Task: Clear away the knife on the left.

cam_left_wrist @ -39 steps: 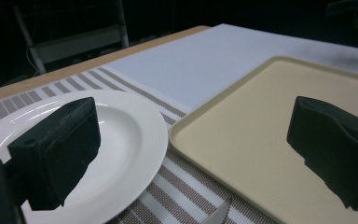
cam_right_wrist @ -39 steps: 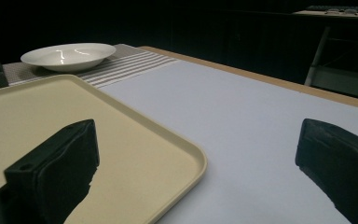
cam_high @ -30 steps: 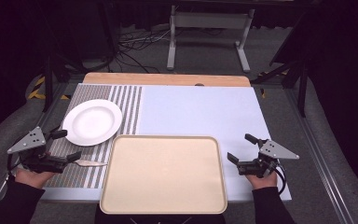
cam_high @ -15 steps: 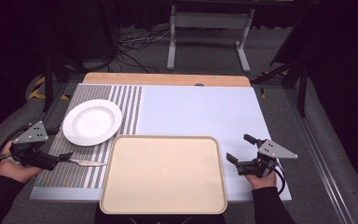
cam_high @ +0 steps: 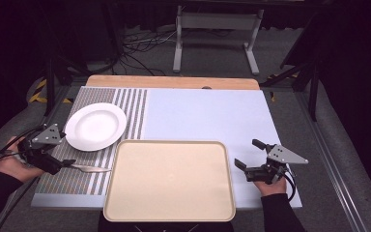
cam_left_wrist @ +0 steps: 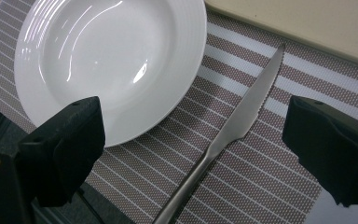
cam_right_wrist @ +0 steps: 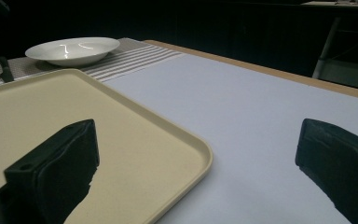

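On my counter (cam_high: 207, 116) I count one white plate (cam_high: 95, 126), one table knife (cam_high: 88, 168), one beige tray (cam_high: 170, 180) and one striped placemat (cam_high: 133, 108). I hold two grippers, one per hand: the left gripper (cam_high: 60, 163) and the right gripper (cam_high: 247, 154), each with two black jaws.

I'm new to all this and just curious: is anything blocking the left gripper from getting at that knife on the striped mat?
Nothing visible does. The left gripper is open, with the silver table knife lying bare on the striped placemat between its fingers. The white ceramic plate sits alongside.
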Available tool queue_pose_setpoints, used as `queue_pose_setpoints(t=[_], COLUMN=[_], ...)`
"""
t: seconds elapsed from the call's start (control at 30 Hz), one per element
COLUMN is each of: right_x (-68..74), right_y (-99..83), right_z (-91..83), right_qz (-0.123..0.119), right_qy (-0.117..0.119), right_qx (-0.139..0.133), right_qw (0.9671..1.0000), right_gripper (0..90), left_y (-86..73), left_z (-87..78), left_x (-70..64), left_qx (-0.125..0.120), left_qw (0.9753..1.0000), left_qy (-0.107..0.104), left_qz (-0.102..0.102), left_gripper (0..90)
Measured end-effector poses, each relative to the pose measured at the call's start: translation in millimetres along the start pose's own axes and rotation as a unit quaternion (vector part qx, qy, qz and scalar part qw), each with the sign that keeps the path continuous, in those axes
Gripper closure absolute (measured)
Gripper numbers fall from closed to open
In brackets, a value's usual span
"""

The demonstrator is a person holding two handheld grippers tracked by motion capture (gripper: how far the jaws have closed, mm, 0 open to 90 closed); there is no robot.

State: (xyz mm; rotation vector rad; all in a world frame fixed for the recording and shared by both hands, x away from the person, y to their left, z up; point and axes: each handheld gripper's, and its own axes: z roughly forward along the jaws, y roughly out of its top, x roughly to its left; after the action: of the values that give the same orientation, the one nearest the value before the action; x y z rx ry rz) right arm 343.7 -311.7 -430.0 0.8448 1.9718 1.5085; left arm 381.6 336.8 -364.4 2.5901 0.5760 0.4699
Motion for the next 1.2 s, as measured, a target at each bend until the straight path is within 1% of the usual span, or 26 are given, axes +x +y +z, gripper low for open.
queue_pose_setpoints(t=[0.1, 0.13, 0.17, 0.2, 0.23, 0.3, 0.33, 0.37, 0.4, 0.43, 0.53, 0.57, 0.6, 0.63, 0.7, 0.73, 0.77, 0.87, 0.93, 1.0, 1.1, 1.13, 1.17, 1.2], right_x=[0.1, 0.1, 0.0, 0.1, 0.0, 0.0, 0.1, 0.0, 0.1, 0.2, 0.2, 0.2, 0.2, 0.3, 0.4, 0.4, 0.4, 0.4, 0.5, 0.6, 0.7, 0.7, 0.7, 0.7], right_y=[0.0, 0.0, 0.0, -0.1, -0.1, -0.1, -0.1, -0.2, -0.1, -0.2, -0.2, -0.2, -0.3, -0.4, -0.4, -0.4, -0.4, -0.4, -0.4, -0.5, -0.7, -0.7, -0.7, -0.7], right_z=[0.0, 0.0, 0.1, 0.4, 0.6, 0.6, 0.6, 0.7, 0.8, 0.9, 0.7, 0.9, 0.9, 0.9, 0.8, 0.8, 0.9, 0.6, 0.7, 1.1, 1.4, 1.2, 1.1, 1.0], right_qz=[0.000, 0.000, 0.000, 0.001, 0.000, 0.000, 0.000, 0.000, 0.000, 0.000, -0.001, -0.001, 0.000, 0.001, 0.000, 0.000, 0.000, -0.001, 0.001, 0.001, 0.001, 0.001, 0.001, 0.001], right_qy=[0.001, 0.001, 0.001, 0.001, 0.002, 0.002, 0.002, 0.002, 0.003, 0.003, 0.003, 0.003, 0.004, 0.004, 0.004, 0.004, 0.005, 0.004, 0.004, 0.005, 0.004, 0.005, 0.005, 0.004], right_qx=[0.000, 0.000, 0.000, 0.000, -0.001, 0.001, 0.002, 0.002, 0.002, 0.002, 0.004, 0.003, 0.003, 0.003, 0.005, 0.005, 0.006, 0.005, 0.006, 0.005, 0.005, 0.006, 0.006, 0.006], right_qw=[1.0000, 1.0000, 1.0000, 1.0000, 1.0000, 1.0000, 1.0000, 1.0000, 1.0000, 1.0000, 1.0000, 1.0000, 1.0000, 1.0000, 1.0000, 1.0000, 1.0000, 1.0000, 1.0000, 1.0000, 1.0000, 1.0000, 1.0000, 1.0000], right_gripper=[0.2, 0.2, 0.2, 0.2, 0.2, 0.2, 0.2, 0.2, 0.2, 0.2, 0.2, 0.2, 0.2, 0.2, 0.2, 0.2, 0.2, 0.2, 0.2, 0.2, 0.2, 0.2, 0.2, 0.2], left_y=[2.4, 3.0, 3.4, 3.4, 4.3, 5.4, 5.4, 6.5, 6.5, 7.3, 7.9, 8.1, 8.2, 7.9, 7.3, 7.3, 7.0, 5.9, 5.6, 5.0, 3.5, 2.5, 2.0, 0.9], left_z=[0.9, 1.3, 1.5, 1.5, 2.0, 2.1, 2.1, 2.4, 2.4, 3.0, 4.4, 5.1, 5.7, 6.5, 7.9, 7.9, 9.7, 13.1, 14.2, 15.3, 17.5, 18.1, 18.4, 18.9], left_x=[1.4, 2.2, 2.4, 2.4, 2.9, 3.8, 3.8, 3.9, 3.9, 4.2, 4.9, 5.1, 5.7, 6.0, 7.2, 7.2, 9.2, 11.5, 12.7, 13.4, 15.3, 15.8, 16.5, 17.4], left_qx=[0.016, 0.023, 0.028, 0.028, 0.035, 0.045, 0.045, 0.053, 0.053, 0.061, 0.074, 0.077, 0.080, 0.083, 0.090, 0.090, 0.094, 0.105, 0.107, 0.110, 0.111, 0.108, 0.106, 0.096], left_qw=[0.9998, 0.9997, 0.9995, 0.9995, 0.9992, 0.9986, 0.9986, 0.9980, 0.9980, 0.9974, 0.9964, 0.9960, 0.9956, 0.9952, 0.9943, 0.9943, 0.9936, 0.9923, 0.9916, 0.9914, 0.9904, 0.9904, 0.9898, 0.9897], left_qy=[0.004, -0.003, -0.003, -0.003, 0.001, -0.001, -0.001, -0.001, -0.001, -0.003, -0.013, -0.012, -0.014, -0.020, -0.021, -0.021, -0.029, -0.030, -0.033, -0.036, -0.047, -0.050, -0.058, -0.064], left_qz=[0.010, 0.013, 0.013, 0.013, 0.020, 0.028, 0.028, 0.034, 0.034, 0.038, 0.040, 0.043, 0.048, 0.048, 0.052, 0.052, 0.056, 0.059, 0.064, 0.062, 0.068, 0.069, 0.075, 0.085], left_gripper=[6.7, 6.7, 6.8, 6.8, 6.7, 7.1, 7.4, 7.7, 8.2, 8.4, 10.0, 10.3, 10.2, 10.5, 10.6, 10.7, 10.7, 10.6, 10.5, 10.6, 11.0, 11.2, 11.2, 11.1])
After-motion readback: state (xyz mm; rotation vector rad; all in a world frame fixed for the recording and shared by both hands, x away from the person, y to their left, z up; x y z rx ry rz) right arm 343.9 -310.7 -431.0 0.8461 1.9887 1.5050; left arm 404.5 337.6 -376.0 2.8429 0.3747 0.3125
